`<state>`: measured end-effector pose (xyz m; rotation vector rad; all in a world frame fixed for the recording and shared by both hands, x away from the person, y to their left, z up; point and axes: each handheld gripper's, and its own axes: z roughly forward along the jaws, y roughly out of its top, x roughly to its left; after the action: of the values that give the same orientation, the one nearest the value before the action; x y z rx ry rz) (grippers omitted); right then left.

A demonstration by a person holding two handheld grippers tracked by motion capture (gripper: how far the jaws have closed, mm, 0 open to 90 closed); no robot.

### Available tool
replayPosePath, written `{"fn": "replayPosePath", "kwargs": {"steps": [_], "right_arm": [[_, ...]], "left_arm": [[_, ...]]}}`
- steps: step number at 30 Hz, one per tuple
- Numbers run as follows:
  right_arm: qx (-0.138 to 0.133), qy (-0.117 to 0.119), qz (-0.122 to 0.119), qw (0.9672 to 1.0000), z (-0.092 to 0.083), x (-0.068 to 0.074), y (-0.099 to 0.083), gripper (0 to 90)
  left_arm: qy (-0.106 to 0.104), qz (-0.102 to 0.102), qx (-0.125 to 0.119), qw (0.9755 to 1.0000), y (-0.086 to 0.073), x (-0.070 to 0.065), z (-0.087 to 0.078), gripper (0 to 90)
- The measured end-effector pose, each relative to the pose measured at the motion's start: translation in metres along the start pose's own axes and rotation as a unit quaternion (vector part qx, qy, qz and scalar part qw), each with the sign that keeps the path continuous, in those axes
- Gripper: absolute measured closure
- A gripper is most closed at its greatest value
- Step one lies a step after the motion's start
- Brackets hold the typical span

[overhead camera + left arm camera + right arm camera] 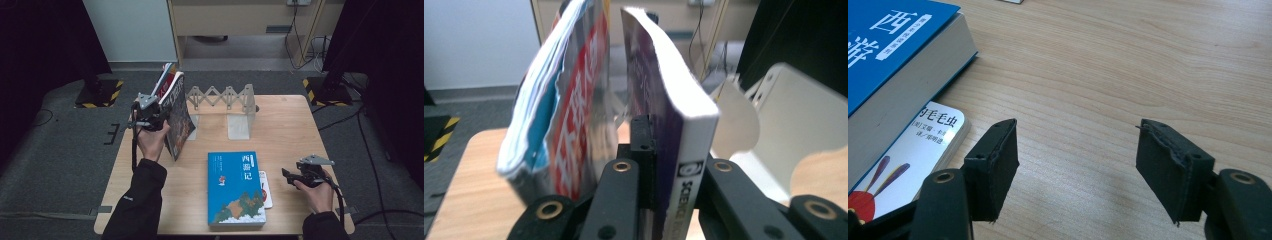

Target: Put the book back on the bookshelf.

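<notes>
At the table's [290,125] far-left corner the left gripper [148,116] is clamped on a dark purple book [179,117], held upright and tilted, its lower edge over the left part of the tabletop. In the left gripper view its 2 jaws stand on either side of this book's [674,130] lower spine, where part of a title reading "SCIENCE" shows; the rest of the lettering is cut off by the jaws. Just beside it leans a second book with a red-and-white cover [574,110], its pages bent and its lower part hidden behind the gripper [664,185]; whether the 2 books touch cannot be told. In the high view only a sliver of that red book [164,77] shows behind the purple one.

Along the far edge stands a grey folding bookstand [227,102], its left end hidden by the held book.

A blue book [235,187] lies flat near the near edge, at the middle. A small white booklet [265,189] pokes out from under its right side, most of it covered; its print is too small to read.

The right gripper [290,176] hovers near the near-right corner, pointing toward the booklet. In the right gripper view its jaws stand well apart over bare wood, gripping nothing [1075,165], with the blue book [893,50] and the booklet [923,145] at the left, both cut off by the frame.
</notes>
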<state>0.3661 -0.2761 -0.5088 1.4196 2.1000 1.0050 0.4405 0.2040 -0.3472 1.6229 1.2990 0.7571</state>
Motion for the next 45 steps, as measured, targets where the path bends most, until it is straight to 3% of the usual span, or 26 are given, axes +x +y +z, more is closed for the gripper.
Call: {"fn": "replayPosePath", "kwargs": {"steps": [5, 10, 14, 19, 24, 27, 34, 39, 45], "right_arm": [[0.000, 0.001, -0.001, 1.0000, 0.001, 0.001, 0.000, 32.9], [0.002, 0.003, -0.001, 1.0000, 0.001, 0.001, 0.000, 32.8], [0.000, 0.002, -0.001, 1.0000, 0.001, 0.001, 0.000, 32.6], [0.000, 0.004, 0.000, 1.0000, 0.000, 0.000, 0.000, 32.4], [0.001, 0.004, 0.003, 1.0000, 0.000, -0.001, 0.000, 32.3], [0.002, 0.006, 0.001, 1.0000, 0.000, -0.001, -0.001, 32.3], [0.003, 0.005, 0.002, 1.0000, 0.000, -0.001, -0.001, 32.3], [0.002, 0.005, 0.004, 1.0000, 0.000, -0.001, 0.000, 32.3], [0.002, 0.006, 0.006, 1.0000, 0.000, -0.002, 0.000, 32.3]], "left_arm": [[-0.015, -0.006, 0.044, 0.9989, 0.004, 0.004, -0.001, 79.8], [-0.040, -0.024, 0.051, 0.9976, 0.010, 0.003, 0.000, 75.8], [-0.019, -0.006, 0.072, 0.9972, 0.018, -0.008, 0.007, 76.1], [-0.015, -0.020, 0.107, 0.9939, 0.018, -0.010, 0.020, 77.6], [-0.018, -0.023, 0.109, 0.9936, 0.019, -0.010, 0.020, 81.7], [-0.012, -0.020, 0.100, 0.9947, 0.021, -0.010, 0.019, 81.9], [0.020, -0.020, 0.069, 0.9972, 0.033, -0.009, 0.016, 82.1], [0.037, -0.040, 0.058, 0.9968, 0.040, -0.010, 0.022, 82.1], [0.068, -0.047, 0.051, 0.9953, 0.038, -0.011, 0.038, 82.0]]}}
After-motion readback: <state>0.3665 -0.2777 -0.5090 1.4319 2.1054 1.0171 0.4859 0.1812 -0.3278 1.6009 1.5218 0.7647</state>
